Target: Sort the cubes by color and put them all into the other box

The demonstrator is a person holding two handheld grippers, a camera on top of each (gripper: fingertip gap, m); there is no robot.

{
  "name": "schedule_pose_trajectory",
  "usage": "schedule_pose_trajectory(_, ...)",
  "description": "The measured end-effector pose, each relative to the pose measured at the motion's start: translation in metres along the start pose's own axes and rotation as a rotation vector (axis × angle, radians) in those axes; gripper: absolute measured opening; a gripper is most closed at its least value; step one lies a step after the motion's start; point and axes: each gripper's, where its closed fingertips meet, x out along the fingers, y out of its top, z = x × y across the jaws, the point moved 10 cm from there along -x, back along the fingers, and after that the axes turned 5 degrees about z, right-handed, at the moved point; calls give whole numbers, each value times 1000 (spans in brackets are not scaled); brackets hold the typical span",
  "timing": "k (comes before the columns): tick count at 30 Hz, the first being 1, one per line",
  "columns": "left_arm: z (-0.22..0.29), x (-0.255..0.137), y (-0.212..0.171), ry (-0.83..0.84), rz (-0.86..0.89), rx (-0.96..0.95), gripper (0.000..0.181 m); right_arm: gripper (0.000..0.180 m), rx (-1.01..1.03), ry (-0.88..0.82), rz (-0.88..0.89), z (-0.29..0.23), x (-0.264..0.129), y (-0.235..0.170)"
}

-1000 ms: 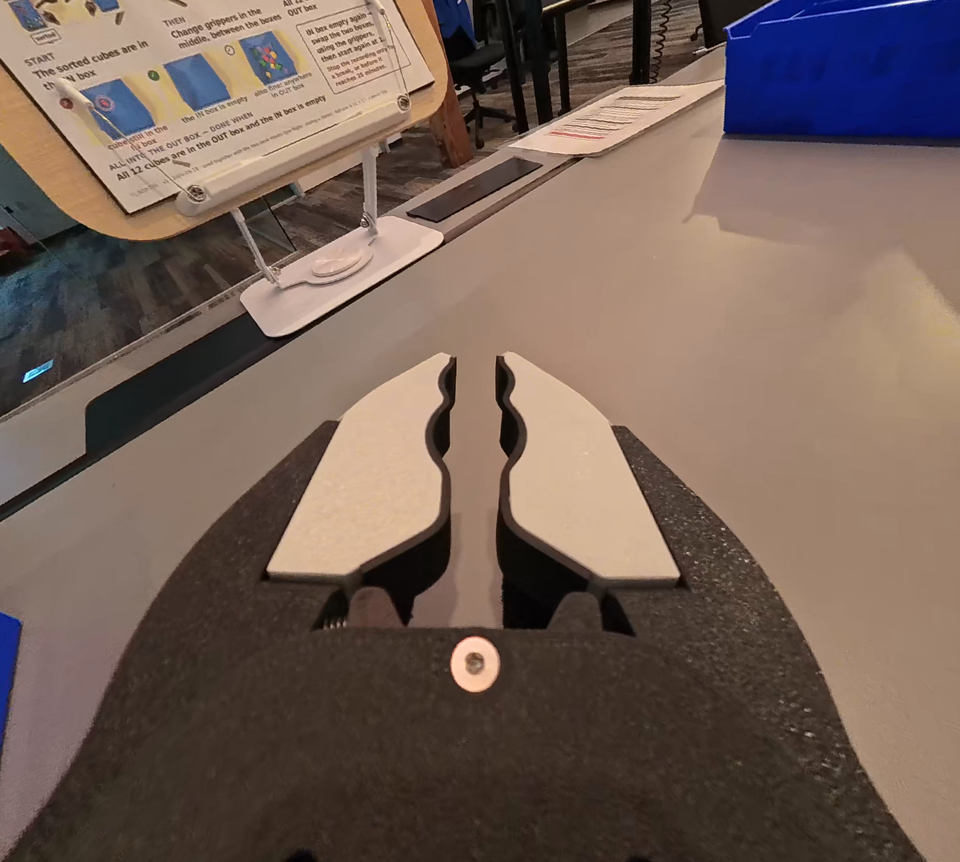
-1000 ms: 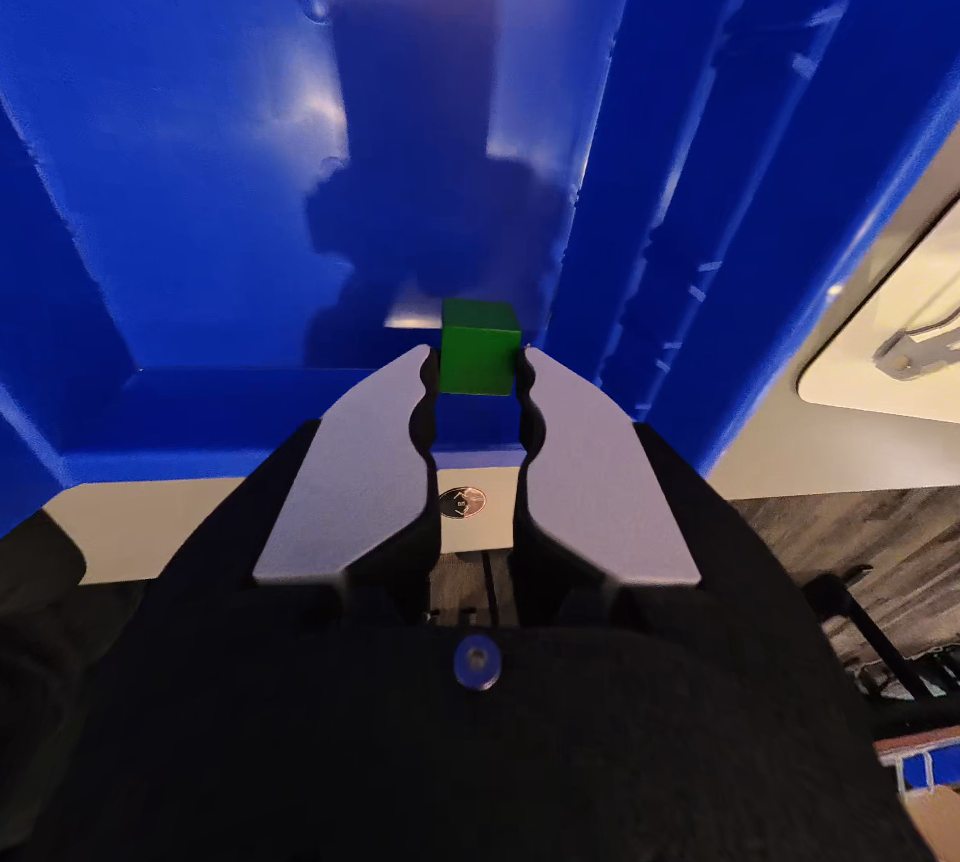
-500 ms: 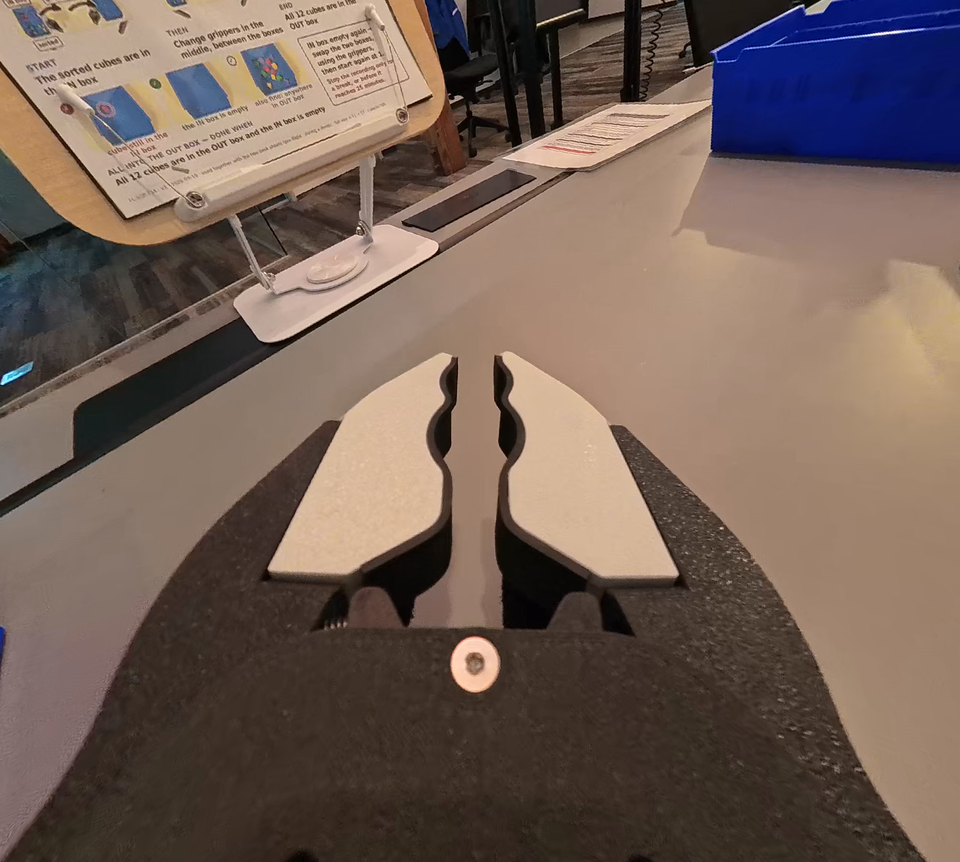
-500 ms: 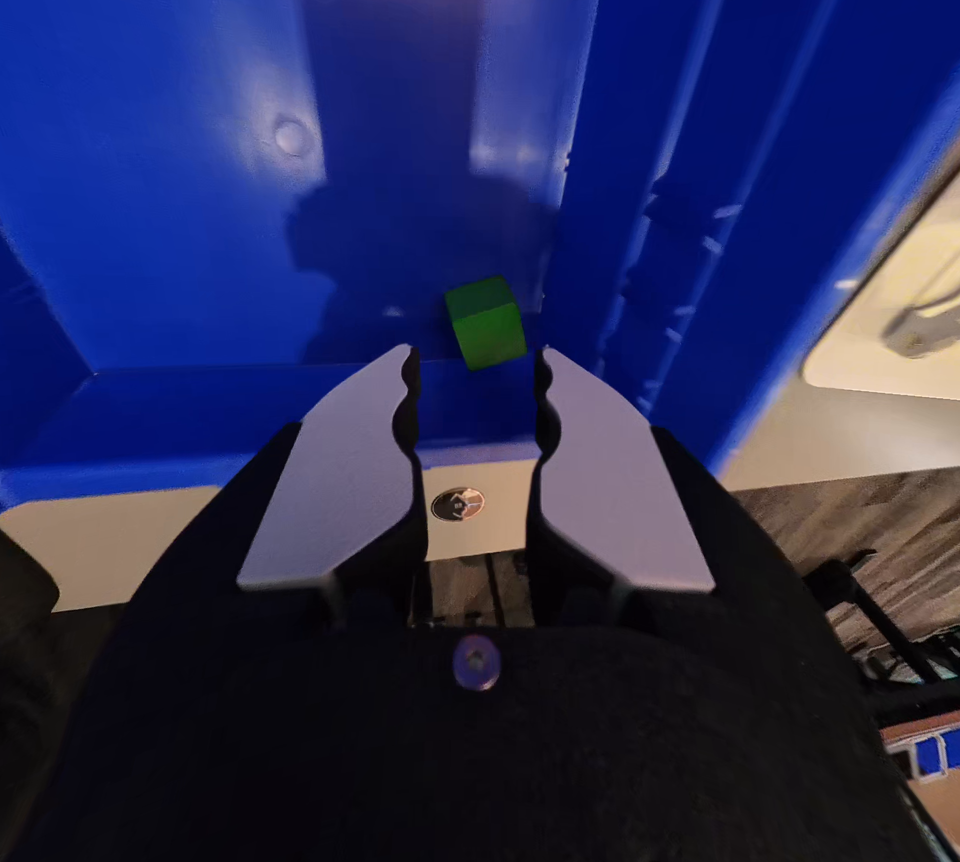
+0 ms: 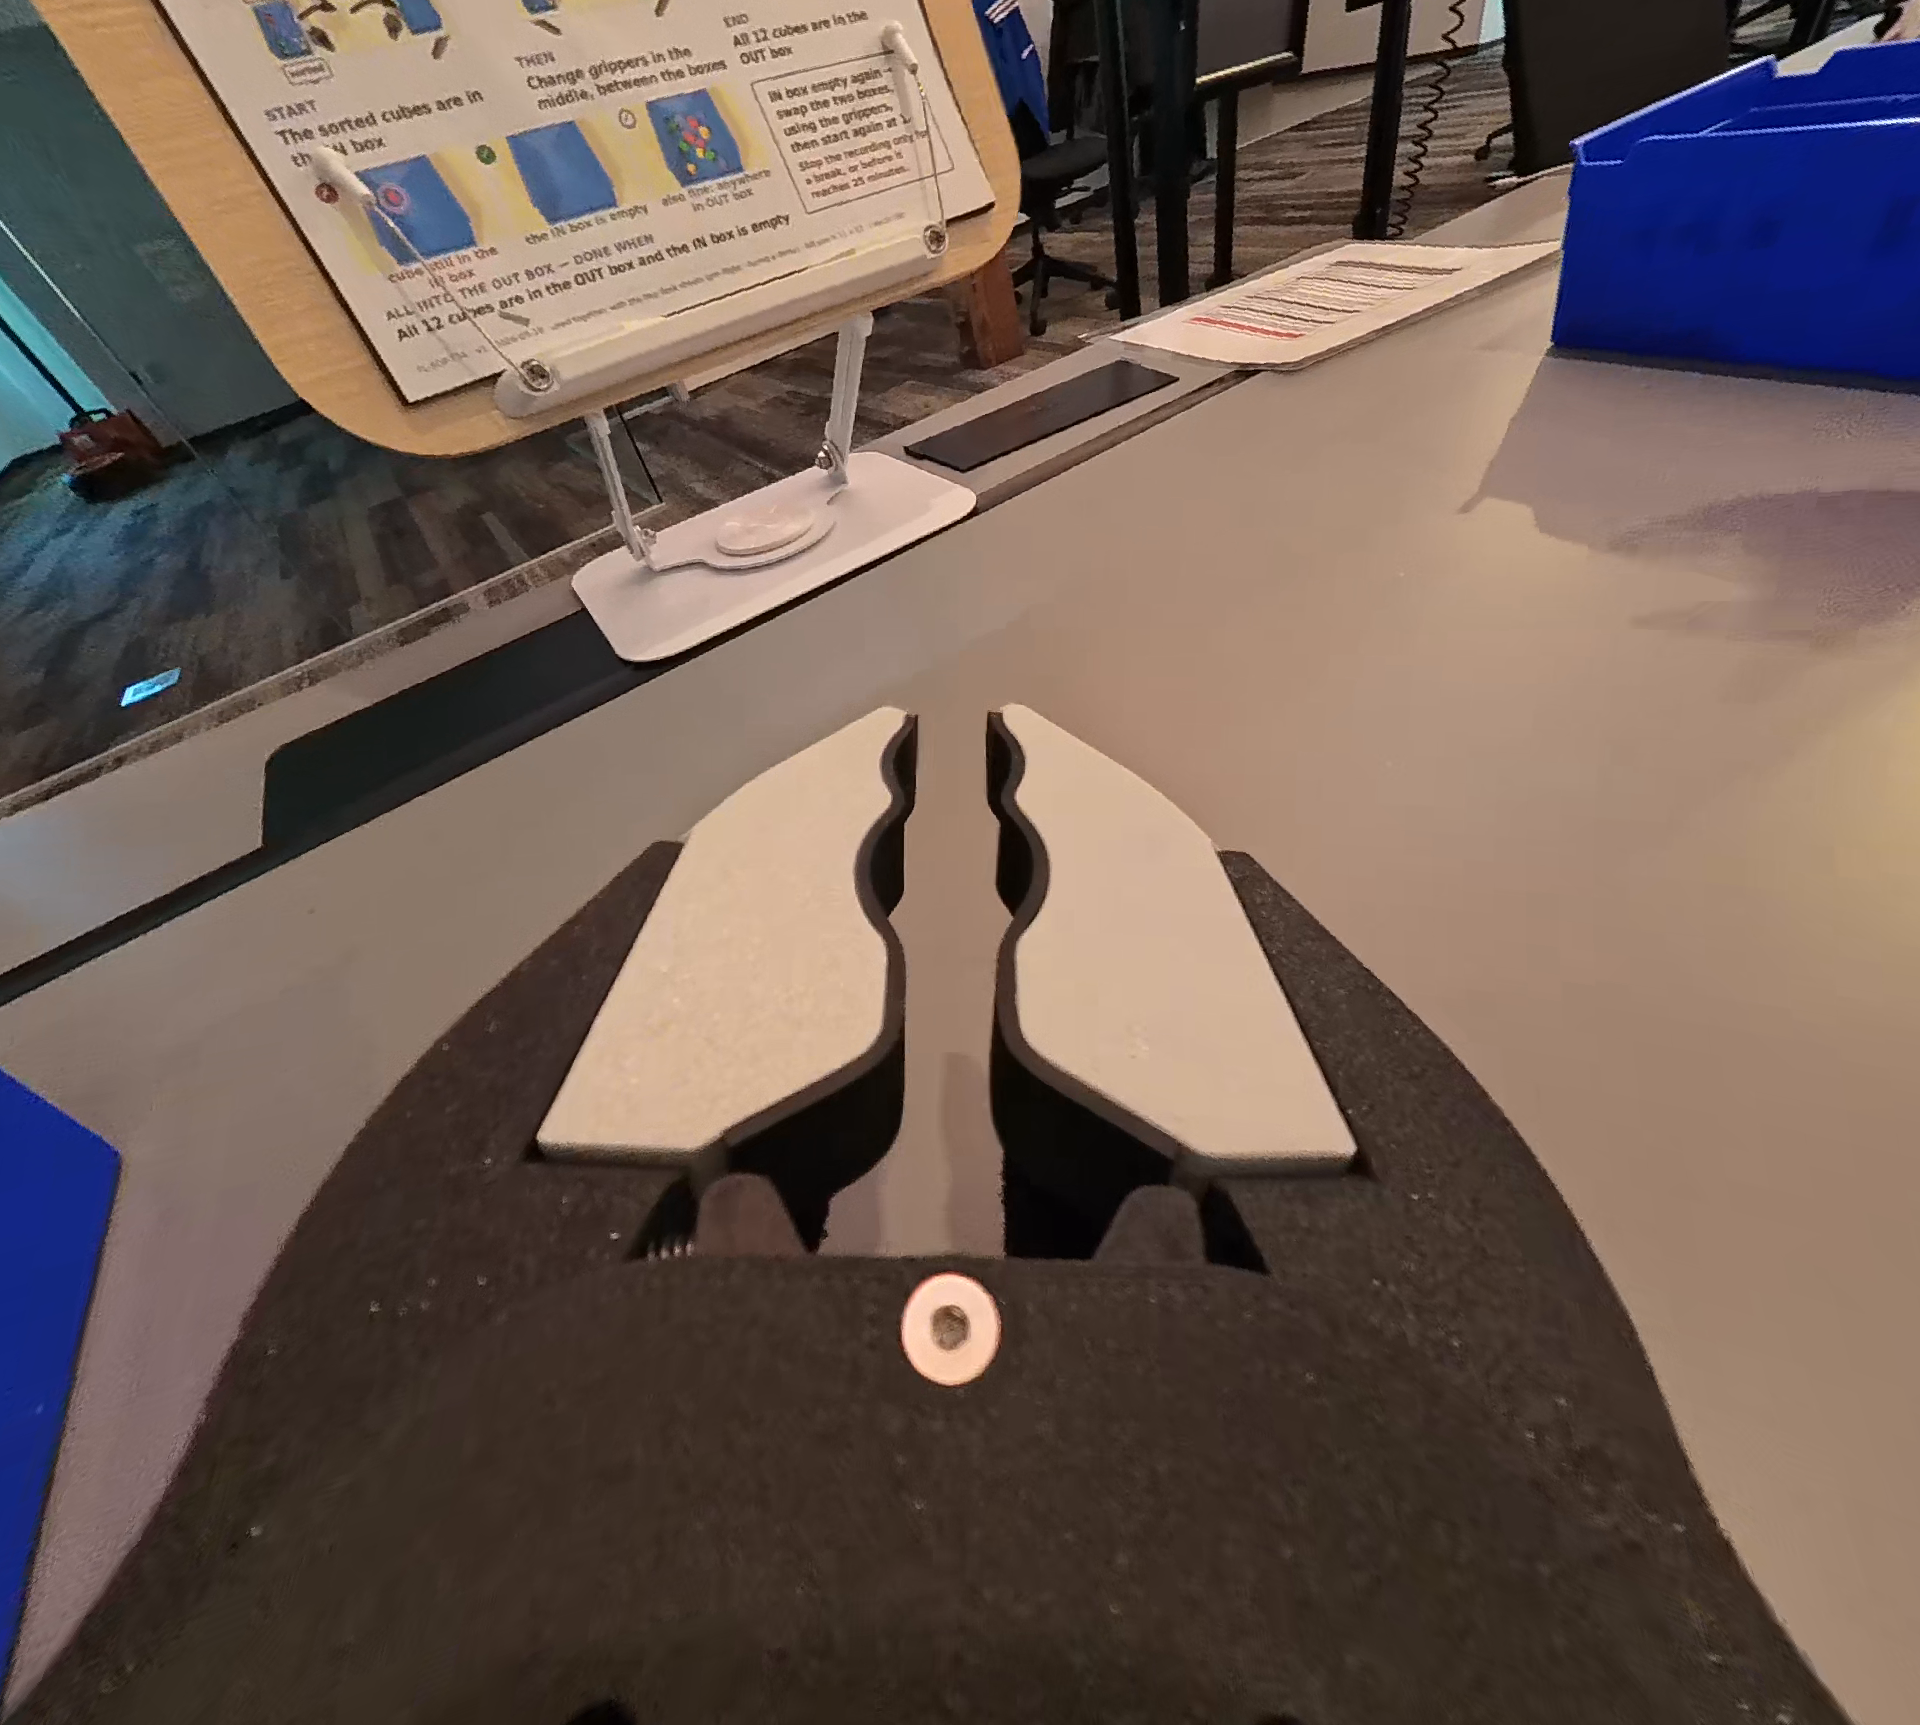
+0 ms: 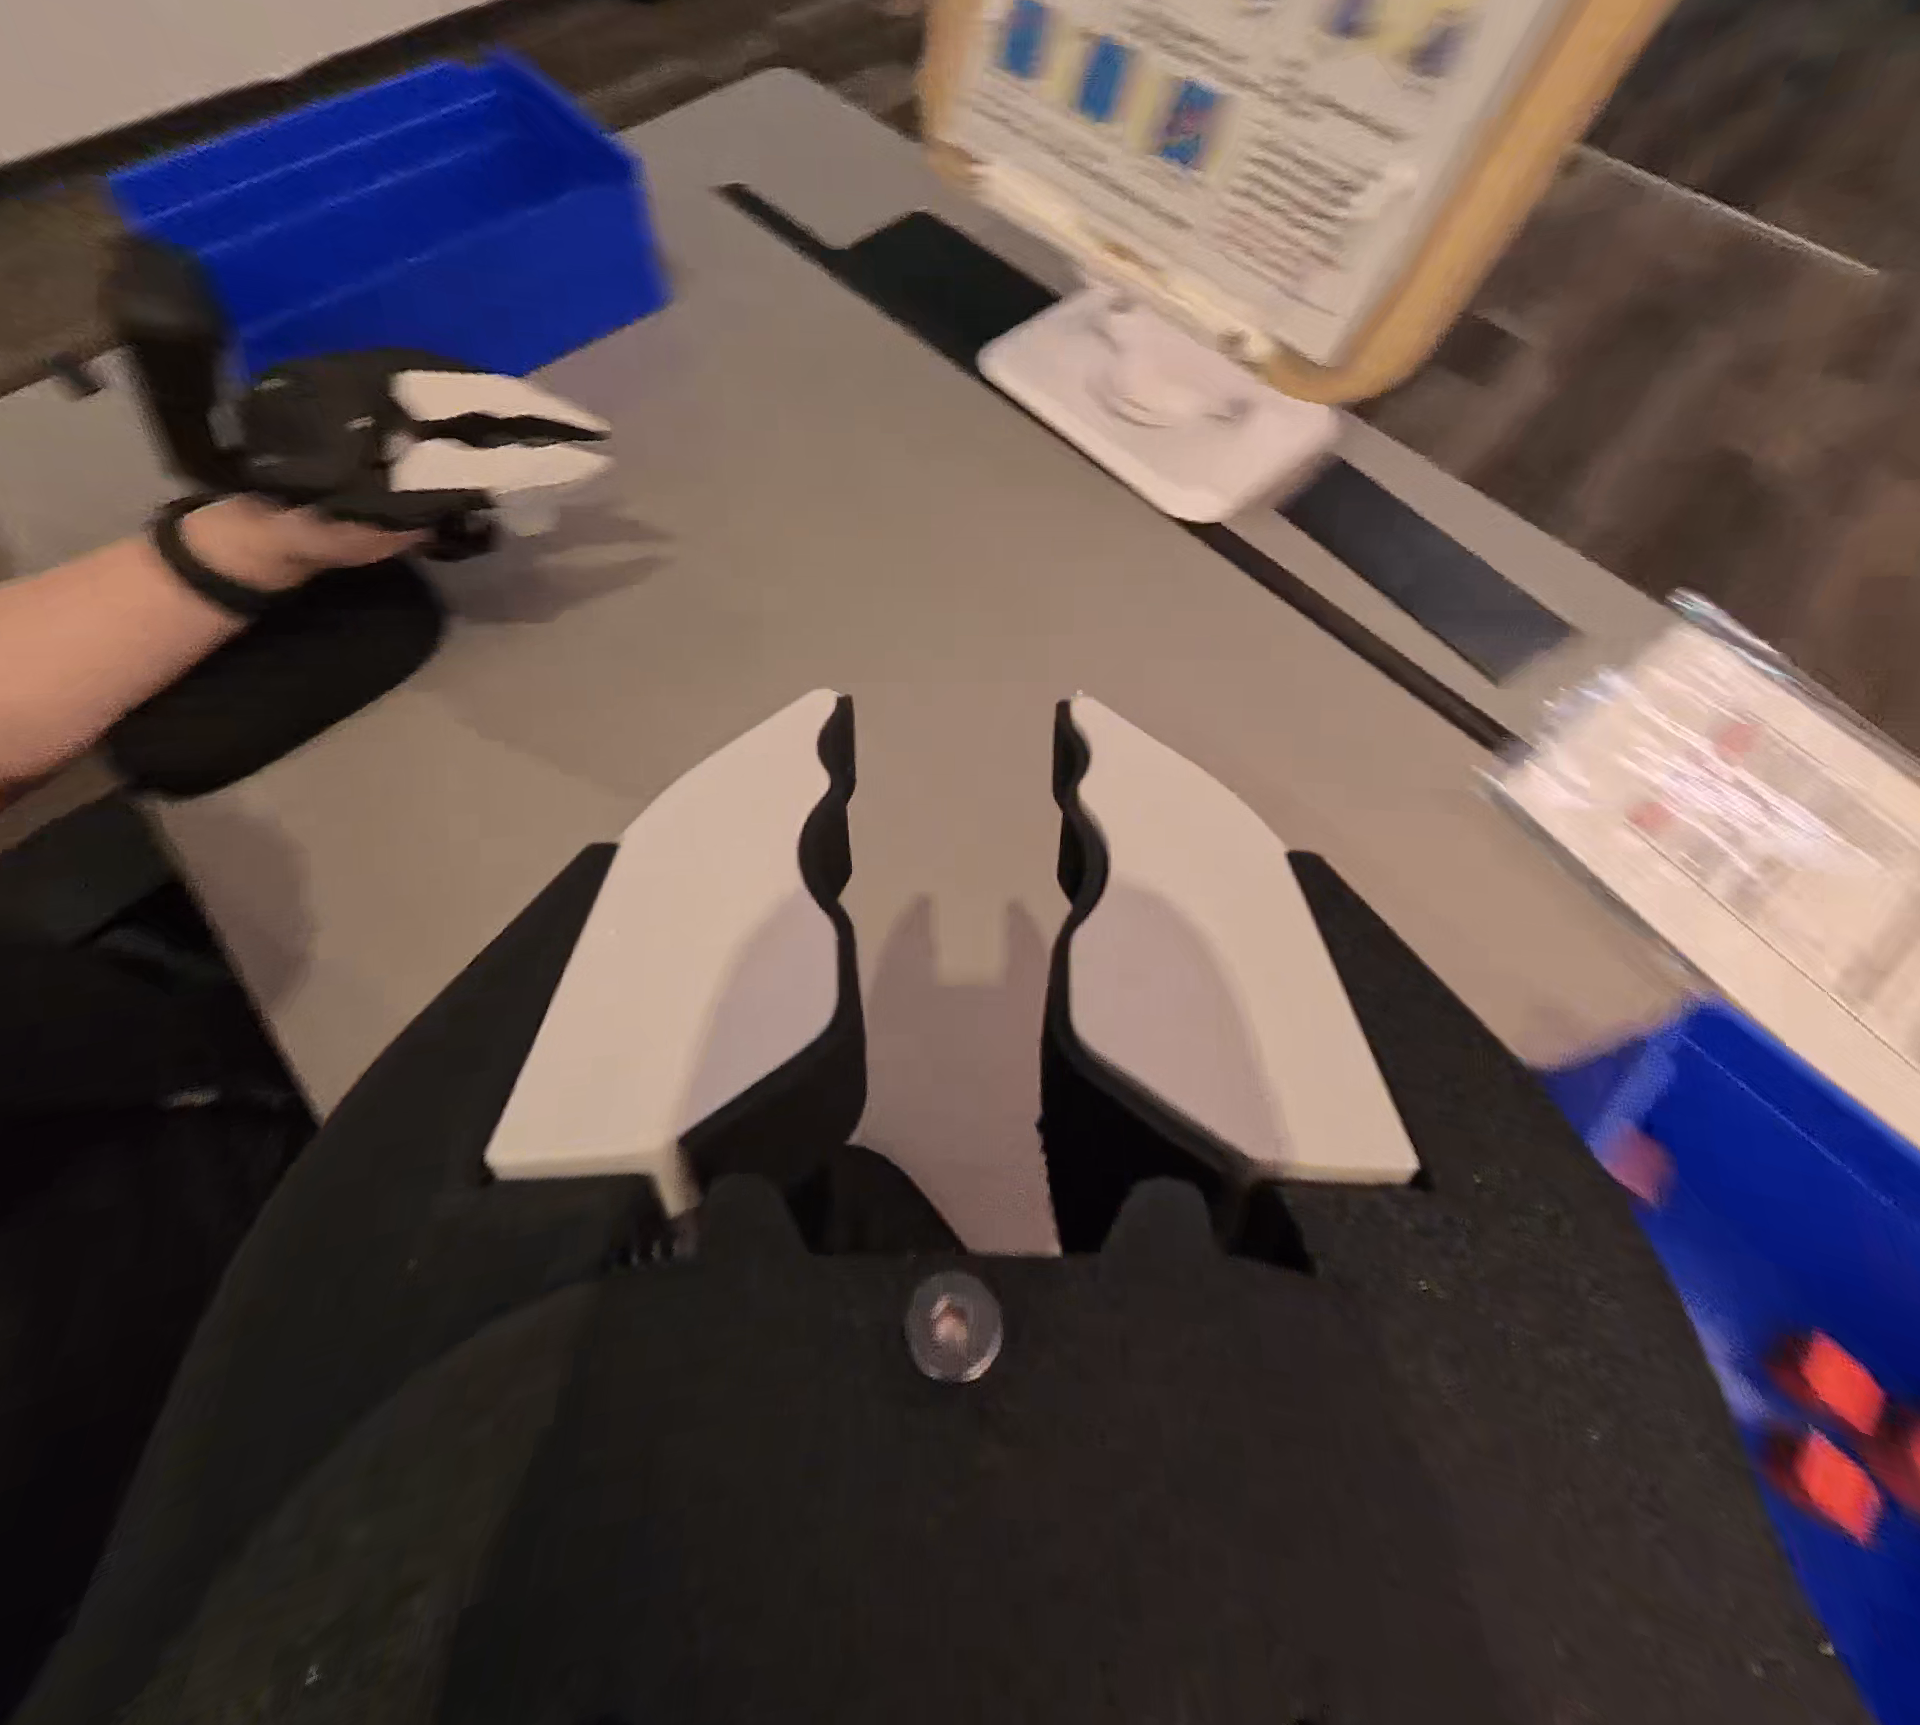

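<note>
Beside the smooth, faintly glossy grey table (image 5: 1351, 740), the blue box (image 5: 1745, 262) looks like shiny moulded plastic, the instruction sheet's board (image 5: 208, 200) pale wood, its stand (image 5: 769, 553) matt white, the left gripper (image 5: 951, 725) pads grainy white.

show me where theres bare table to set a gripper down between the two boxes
The grey table is bare across its middle, bordered by the far blue box, the near blue box holding red cubes, and the stand's white base. The left gripper crowds the far-box side; papers line the right edge.
</note>
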Motion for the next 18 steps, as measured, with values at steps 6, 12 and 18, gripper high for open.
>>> schedule_pose_trajectory(6, -12, -14, 14, 39, 48, -18, 16, 34, -49, 93, -79, -14, 63, -9)
schedule_pose_trajectory(12, -78, -100, 77, 282, 88, 64, 7, 33, 64, 129, -53, 6, 75, -18)
schedule_pose_trajectory(18, -215, -163, 49, 412, -343, -103, 15, 33, 89, 83, -105, 15, 70, -25)
